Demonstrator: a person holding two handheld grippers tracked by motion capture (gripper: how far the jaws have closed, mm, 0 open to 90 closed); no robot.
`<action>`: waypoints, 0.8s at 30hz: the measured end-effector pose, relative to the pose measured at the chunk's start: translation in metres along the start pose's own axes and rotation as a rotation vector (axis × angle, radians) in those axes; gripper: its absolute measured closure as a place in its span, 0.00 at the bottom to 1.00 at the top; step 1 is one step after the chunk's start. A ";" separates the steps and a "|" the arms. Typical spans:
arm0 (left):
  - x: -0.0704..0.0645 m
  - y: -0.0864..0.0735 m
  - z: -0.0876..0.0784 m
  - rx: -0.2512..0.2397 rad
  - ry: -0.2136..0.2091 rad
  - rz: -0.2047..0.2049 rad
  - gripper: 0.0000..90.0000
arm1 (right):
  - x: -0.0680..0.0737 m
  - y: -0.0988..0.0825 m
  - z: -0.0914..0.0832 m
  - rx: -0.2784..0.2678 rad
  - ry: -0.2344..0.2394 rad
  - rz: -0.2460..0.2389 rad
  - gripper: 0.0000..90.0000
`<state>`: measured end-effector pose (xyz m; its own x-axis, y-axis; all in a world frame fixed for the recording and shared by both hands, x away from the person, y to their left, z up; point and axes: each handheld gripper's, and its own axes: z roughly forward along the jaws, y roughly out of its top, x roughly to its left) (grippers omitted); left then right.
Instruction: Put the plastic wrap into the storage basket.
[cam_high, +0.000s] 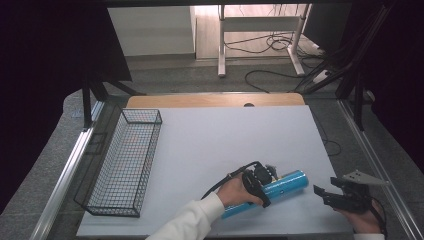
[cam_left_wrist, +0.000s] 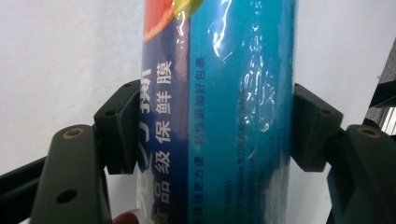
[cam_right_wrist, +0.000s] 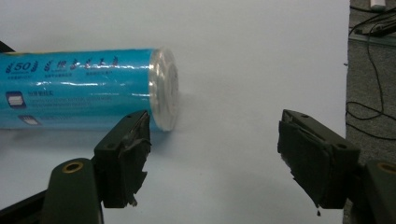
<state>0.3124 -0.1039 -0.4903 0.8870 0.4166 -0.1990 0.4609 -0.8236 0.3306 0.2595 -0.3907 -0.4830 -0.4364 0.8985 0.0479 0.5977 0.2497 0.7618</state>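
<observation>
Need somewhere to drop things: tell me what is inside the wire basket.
Through the mesh of the wire basket nothing is visible inside; the white table shows beneath it. No part of its floor looks covered.

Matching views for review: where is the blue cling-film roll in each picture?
High view: the blue roll lies low and right of centre, left gripper across it.
Left gripper view: the roll stands mid-frame between the jaws.
Right gripper view: its capped end sits upper left, beyond the right gripper.
Shared landmark: the white tabletop.
</observation>
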 end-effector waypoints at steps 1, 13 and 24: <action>0.003 -0.001 -0.004 -0.004 -0.003 -0.005 0.34 | 0.000 0.000 0.000 -0.002 -0.001 0.000 0.29; 0.020 -0.013 -0.045 -0.047 0.029 -0.043 0.35 | 0.000 0.002 -0.003 -0.015 -0.011 0.004 0.29; 0.040 -0.031 -0.069 -0.084 0.063 -0.102 0.35 | 0.001 0.002 -0.002 -0.011 -0.010 0.002 0.29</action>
<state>0.3354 -0.0357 -0.4447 0.8343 0.5217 -0.1783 0.5468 -0.7416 0.3886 0.2587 -0.3902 -0.4798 -0.4287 0.9024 0.0433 0.5911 0.2439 0.7689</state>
